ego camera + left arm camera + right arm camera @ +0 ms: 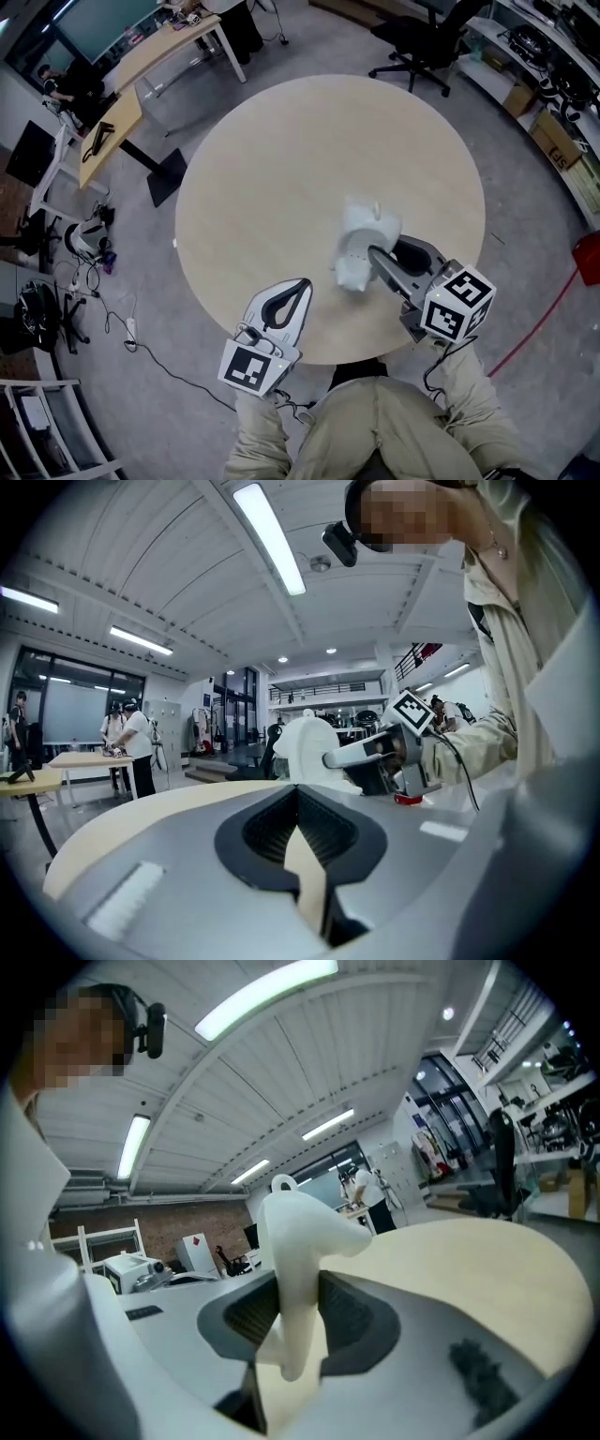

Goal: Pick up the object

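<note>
Two grippers, one load. Right gripper (378, 262) (298, 1312): jaws clenched on the object (361, 246) (302, 1232), a white moulded piece with a small loop on top and a bulge to one side; its narrow lower part sits pinched between the dark ribbed pads (349, 1312), its lower tip hangs free in the gap and its top rises well above the jaws. In the head view, the object lies over the near right part of the table (281, 141), round and pale wood; whether it clears the top cannot be told there. Left gripper (300, 285) (298, 803): jaws closed tip to tip, nothing between them, held over the near table edge, well apart from the object. From it, the object (305, 747) and right gripper (370, 754) show side-on beyond the table. One marker cube per gripper: right cube (457, 302), left cube (255, 366). Below these, the person's legs (375, 422). Further out: grey floor, a black chair (422, 42), long desks (141, 66), a red floor line (534, 328). Several people (136, 747) stand at a far desk.
</note>
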A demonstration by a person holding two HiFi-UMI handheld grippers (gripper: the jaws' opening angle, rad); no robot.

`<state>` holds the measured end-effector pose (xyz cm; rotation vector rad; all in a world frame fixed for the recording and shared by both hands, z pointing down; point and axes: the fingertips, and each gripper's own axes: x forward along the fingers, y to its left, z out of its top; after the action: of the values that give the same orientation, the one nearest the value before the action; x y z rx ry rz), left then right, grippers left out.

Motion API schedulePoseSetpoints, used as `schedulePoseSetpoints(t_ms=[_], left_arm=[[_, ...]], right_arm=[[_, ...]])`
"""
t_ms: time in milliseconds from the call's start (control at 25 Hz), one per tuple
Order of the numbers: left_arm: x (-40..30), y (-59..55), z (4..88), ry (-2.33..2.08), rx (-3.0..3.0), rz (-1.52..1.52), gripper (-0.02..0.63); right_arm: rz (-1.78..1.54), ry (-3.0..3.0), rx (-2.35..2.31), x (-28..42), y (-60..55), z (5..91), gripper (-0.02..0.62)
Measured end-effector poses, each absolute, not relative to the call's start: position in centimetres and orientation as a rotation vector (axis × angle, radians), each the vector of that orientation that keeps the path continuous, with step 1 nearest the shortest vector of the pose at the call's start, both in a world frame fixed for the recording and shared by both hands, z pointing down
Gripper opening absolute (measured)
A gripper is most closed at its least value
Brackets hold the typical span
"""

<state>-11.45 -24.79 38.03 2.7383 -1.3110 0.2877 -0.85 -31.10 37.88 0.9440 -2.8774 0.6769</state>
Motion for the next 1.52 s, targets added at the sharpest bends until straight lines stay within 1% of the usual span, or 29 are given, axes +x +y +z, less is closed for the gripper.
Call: schedulePoseSetpoints(t_ms=[200,640,880,1120,1520], left_arm=[[-10.7,-23.6,36.8,-1.334,2.754,0.281,0.006],[-8.1,-20.6,35.1,-1.358,2.798,0.27,0.006],[-7.8,-17.7,33.9,-1.374,2.828,0.244,0.006],[-8.0,-11.1,34.2,-1.357,2.829,0.244,0.006],[-10.3,2.2,33.9,-1.383,2.845,0.237,0.006]], right_arm=[[0.527,-2.918,0.931,0.2,-28.5,35.6,0.127],[0.37,-2.974,0.895,1.5,-25.1,33.3,0.127],[0.287,-3.008,0.919,2.0,-22.1,31.6,0.127],[0.263,-3.045,0.938,2.0,-15.9,30.4,0.127],[0.197,-3.037,0.976,1.7,-2.8,30.0,0.127]])
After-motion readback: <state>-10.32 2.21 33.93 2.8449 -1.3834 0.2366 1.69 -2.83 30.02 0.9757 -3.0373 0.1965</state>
